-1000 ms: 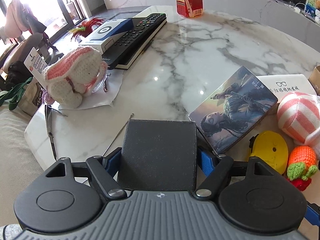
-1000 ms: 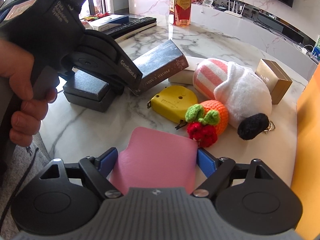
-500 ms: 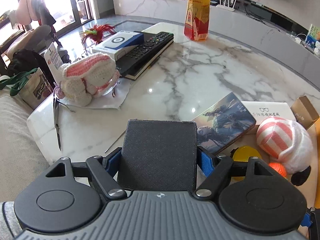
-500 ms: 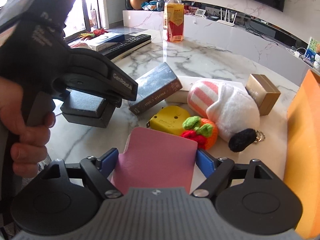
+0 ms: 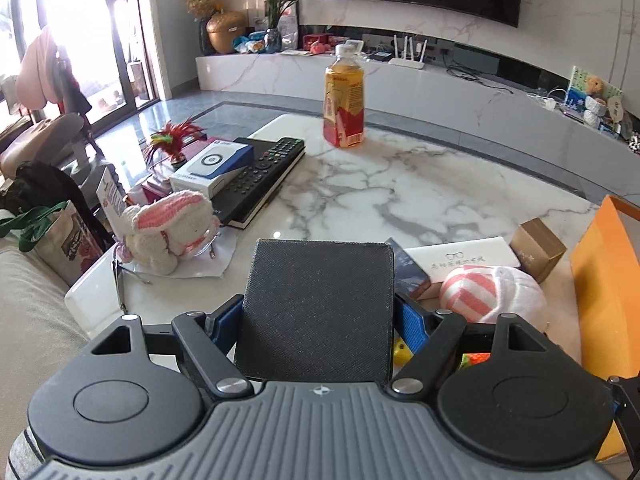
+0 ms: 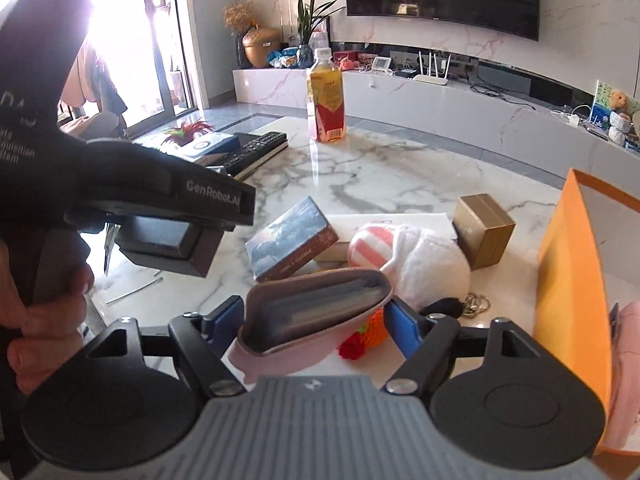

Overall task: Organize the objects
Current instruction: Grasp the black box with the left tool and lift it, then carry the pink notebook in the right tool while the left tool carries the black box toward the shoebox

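Wallets, one per gripper, both off the surface now. Left gripper [image 5: 318, 316] stands fairly wide with its blue fingers [image 5: 412, 326] pressed on the sides of a black wallet [image 5: 316, 308]; the hold looks the same as a second ago, but the view has tipped up from the tabletop to take in the far TV wall, so this hand has lifted. Right gripper [image 6: 316, 320] carries a pink wallet [image 6: 308, 316]; its jaws have just been closing on it, and the wallet, flat a second ago, now bows open so its dark inside and card edges show. Judgement: the squeeze is buckling it, and more pressure could pop it out sideways. On the marble surface [image 5: 400, 192] the rest lies untouched: picture box [image 6: 292, 238], striped plush [image 6: 404, 258], brown box [image 6: 482, 230], drink bottle [image 5: 345, 108] at the far side, remote [image 5: 260, 178] and knitted rabbit [image 5: 168, 228] on the left. An orange bag [image 6: 572, 276] stands open at the right edge, near the right hand. Likely reading: both wallets are picked and in transit, the bag being the probable destination; nothing has gone in yet from this pair.
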Action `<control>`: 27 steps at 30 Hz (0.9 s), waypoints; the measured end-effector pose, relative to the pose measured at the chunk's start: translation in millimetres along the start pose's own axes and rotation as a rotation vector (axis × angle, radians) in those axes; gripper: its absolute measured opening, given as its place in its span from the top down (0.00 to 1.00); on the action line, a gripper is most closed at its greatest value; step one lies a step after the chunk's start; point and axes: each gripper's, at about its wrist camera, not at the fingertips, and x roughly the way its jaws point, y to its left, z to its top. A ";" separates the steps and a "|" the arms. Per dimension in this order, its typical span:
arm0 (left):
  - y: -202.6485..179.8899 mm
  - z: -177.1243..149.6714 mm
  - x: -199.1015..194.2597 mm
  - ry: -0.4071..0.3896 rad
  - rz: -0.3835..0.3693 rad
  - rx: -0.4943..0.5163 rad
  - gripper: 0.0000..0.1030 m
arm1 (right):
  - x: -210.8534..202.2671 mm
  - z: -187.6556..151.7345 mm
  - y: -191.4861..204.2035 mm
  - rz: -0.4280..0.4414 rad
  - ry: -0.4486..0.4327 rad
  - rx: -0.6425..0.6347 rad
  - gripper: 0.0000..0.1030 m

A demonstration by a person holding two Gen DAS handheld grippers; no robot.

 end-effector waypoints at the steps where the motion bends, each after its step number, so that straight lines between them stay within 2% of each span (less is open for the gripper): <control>1: -2.5 0.4 -4.6 -0.009 -0.012 0.004 0.12 | -5.3 1.6 -2.8 0.002 -0.014 0.008 0.26; 7: -9.8 4.2 -25.2 -0.052 -0.050 0.019 0.12 | -29.4 6.5 -16.2 -0.025 -0.063 -0.002 0.29; 11: -16.1 5.2 -40.6 -0.076 -0.104 0.025 0.12 | -50.5 10.5 -30.2 -0.039 -0.101 0.009 0.29; 16: -34.6 5.4 -52.5 -0.110 -0.132 0.085 0.12 | -83.4 17.5 -52.5 -0.112 -0.161 0.027 0.29; 19: -42.8 5.6 -51.9 -0.109 -0.142 0.095 0.12 | -108.2 20.2 -75.7 -0.199 -0.204 0.075 0.29; 23: -55.3 3.1 -48.0 -0.077 -0.190 0.105 0.12 | -134.0 18.0 -112.0 -0.335 -0.169 0.072 0.29; 27: -77.4 -1.7 -52.6 -0.056 -0.295 0.144 0.12 | -146.0 12.0 -149.4 -0.434 -0.082 0.063 0.29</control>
